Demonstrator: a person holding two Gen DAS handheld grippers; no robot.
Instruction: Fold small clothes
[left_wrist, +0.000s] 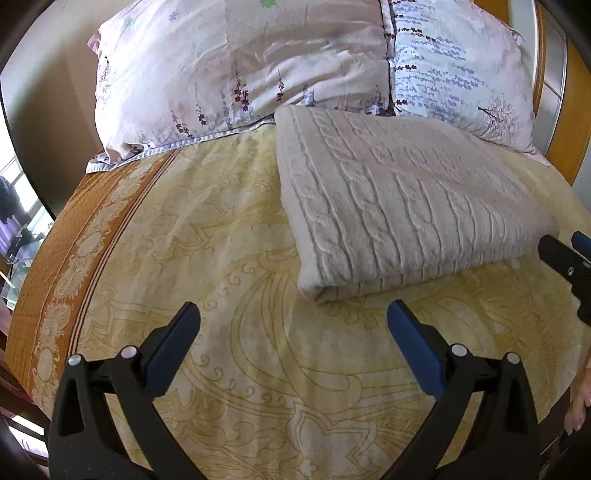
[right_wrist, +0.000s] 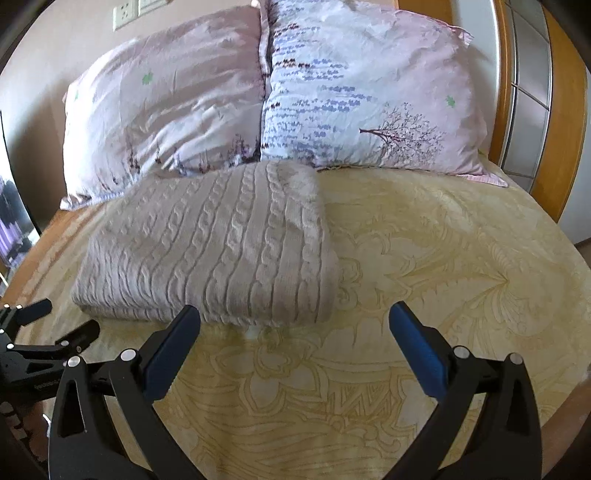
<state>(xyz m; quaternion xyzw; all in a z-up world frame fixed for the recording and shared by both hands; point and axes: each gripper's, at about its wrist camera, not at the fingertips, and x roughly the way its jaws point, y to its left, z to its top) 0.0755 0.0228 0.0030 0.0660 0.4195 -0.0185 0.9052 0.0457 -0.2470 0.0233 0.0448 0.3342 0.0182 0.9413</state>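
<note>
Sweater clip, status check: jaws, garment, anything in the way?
Left gripper open, empty. Right gripper open, empty. Knit sweater folded on the bedspread, touching neither gripper. Pillows behind it; nothing blocking.

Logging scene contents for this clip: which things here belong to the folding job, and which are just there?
Job:
sweater, folded, on the bedspread
left gripper, open
right gripper, open

Just there:
two pillows
headboard
wall socket
</note>
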